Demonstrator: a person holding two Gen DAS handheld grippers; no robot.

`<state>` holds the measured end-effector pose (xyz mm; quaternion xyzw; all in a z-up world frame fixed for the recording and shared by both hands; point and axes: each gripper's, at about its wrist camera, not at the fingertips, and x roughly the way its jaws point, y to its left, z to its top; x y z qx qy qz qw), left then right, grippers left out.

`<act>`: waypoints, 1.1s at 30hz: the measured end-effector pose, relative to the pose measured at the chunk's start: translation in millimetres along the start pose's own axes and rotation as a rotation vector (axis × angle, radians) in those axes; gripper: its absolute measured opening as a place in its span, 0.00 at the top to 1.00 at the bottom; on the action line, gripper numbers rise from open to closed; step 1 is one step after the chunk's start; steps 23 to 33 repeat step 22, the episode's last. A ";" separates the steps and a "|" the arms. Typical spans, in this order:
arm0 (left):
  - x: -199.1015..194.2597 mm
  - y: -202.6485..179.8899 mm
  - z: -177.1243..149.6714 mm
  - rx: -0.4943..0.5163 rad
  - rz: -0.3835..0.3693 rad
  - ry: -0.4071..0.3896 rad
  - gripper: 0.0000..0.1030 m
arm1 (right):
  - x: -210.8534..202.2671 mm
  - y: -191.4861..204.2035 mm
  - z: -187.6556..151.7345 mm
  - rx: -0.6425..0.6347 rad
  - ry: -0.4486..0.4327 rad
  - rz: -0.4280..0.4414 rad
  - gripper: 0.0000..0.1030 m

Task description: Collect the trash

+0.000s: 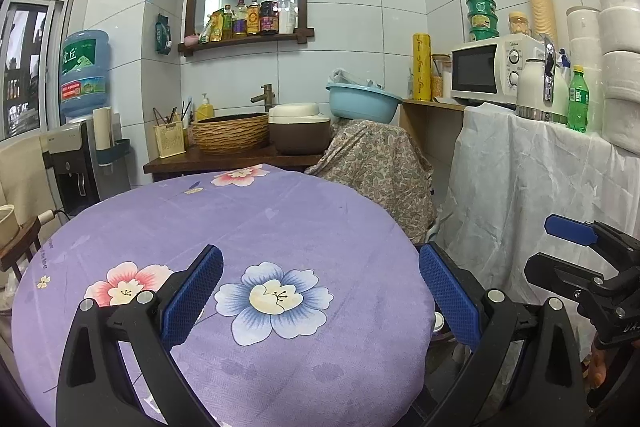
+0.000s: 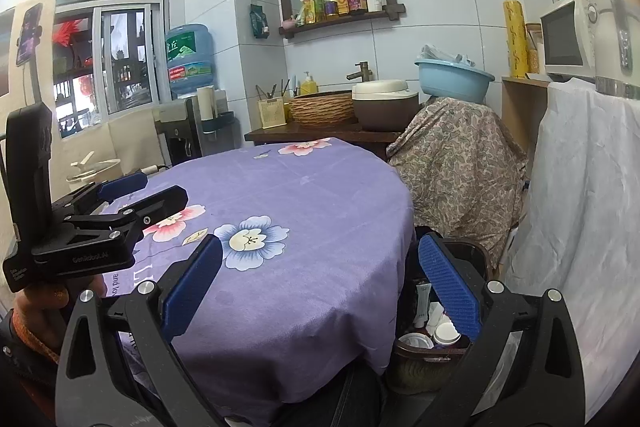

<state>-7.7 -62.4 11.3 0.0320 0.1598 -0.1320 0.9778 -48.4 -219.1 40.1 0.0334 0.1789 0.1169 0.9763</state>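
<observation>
Left wrist view looks straight across the round desk (image 1: 280, 219), which wears a purple cloth printed with big flowers; the left hand-held gripper (image 1: 320, 291) is held level just above its near half, both blue-padded fingers (image 1: 192, 291) spread wide with nothing between them. Off to the right edge the right hand-held gripper (image 1: 576, 239) shows side-on, level and beyond the rim of the desk, beside a white draped sheet (image 1: 520, 187).

From the right wrist view, the right hand-held gripper (image 2: 320, 291) is likewise released, one pad over the cloth and the other past the desk edge, above a dark trash bin (image 2: 432, 351) standing on the floor right against the desk's right side. The bin holds the trash (image 2: 436, 327) (paper cups, a white tube and lids, as far as I can make out). The left hand-held gripper (image 2: 132, 195) appears at the left, pointing across the cloth, fingers apart, and a person's hand (image 2: 44, 303) with an orange cuff grips its handle from below.

Behind stand a blue basin (image 1: 362, 103), a microwave (image 1: 492, 71) and a rice cooker (image 1: 298, 127)
</observation>
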 end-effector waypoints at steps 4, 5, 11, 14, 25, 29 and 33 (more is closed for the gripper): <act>0.8 -0.3 1.1 -0.010 -0.015 0.011 0.05 | 0.2 0.1 -0.1 0.000 0.002 0.001 0.06; 1.6 -0.2 1.2 -0.011 -0.021 0.016 0.05 | 0.3 -0.1 -1.0 0.000 0.004 0.002 0.06; 2.2 -2.0 0.2 -0.005 -0.022 0.018 0.05 | 0.7 0.9 -1.9 0.004 0.007 -0.001 0.06; 2.7 -2.2 0.2 -0.005 -0.017 0.019 0.05 | 0.8 0.6 -2.0 0.004 0.007 0.001 0.06; 4.7 -3.4 0.1 0.002 -0.011 0.030 0.05 | 0.8 4.0 -2.2 0.008 0.011 -0.002 0.06; 4.7 -3.4 0.1 0.002 -0.011 0.030 0.05 | 0.8 4.0 -2.2 0.008 0.011 -0.002 0.06; 4.7 -3.4 0.1 0.002 -0.011 0.030 0.05 | 0.8 4.0 -2.2 0.008 0.011 -0.002 0.06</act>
